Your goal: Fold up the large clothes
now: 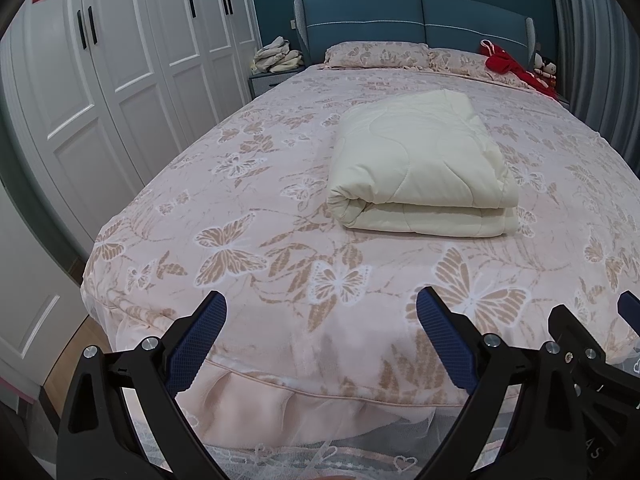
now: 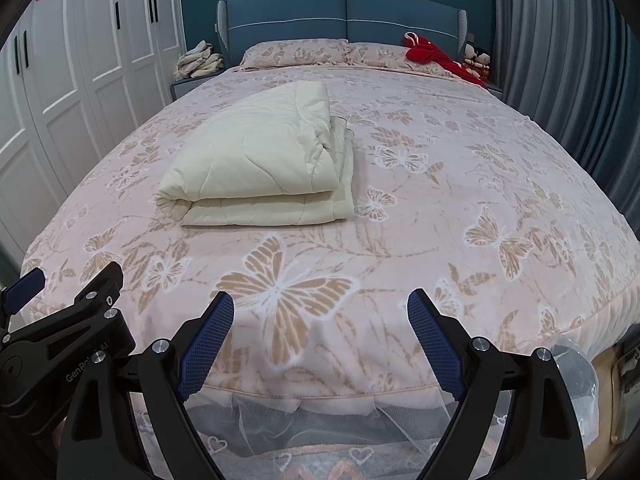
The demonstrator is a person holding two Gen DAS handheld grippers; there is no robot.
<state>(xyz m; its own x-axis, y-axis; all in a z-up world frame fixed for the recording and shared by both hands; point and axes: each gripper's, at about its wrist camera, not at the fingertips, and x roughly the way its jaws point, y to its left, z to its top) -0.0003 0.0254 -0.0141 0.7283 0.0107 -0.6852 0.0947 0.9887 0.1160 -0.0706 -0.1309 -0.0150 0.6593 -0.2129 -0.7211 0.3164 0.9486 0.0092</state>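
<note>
Cream quilt (image 1: 420,164), already folded into a thick oblong bundle, lying on the butterfly-print bedspread (image 1: 280,248) about mid-bed, well ahead of both sets of jaws and touching neither. Long axis apparently running from the foot of the bed toward the headboard (image 1: 416,16), rounded fold facing the foot, though fisheye bending makes the true proportions hard to judge. Seen from the left wrist: bundle ahead and to the right of the left gripper (image 1: 320,340), jaws spread wide, nothing between them but bedspread. Seen from the right wrist: same quilt (image 2: 260,164) ahead and to the left of the right gripper (image 2: 320,340), likewise gaping and empty. So, bundle roughly between the two lines of aim, neither hand clearly nearer; any further fold calling for a forward reach from both. Right view alone showing the stacked loose edges along the bundle's right flank; left view showing only the smooth top and the near fold. Both grippers poised side by side over the foot edge.
</note>
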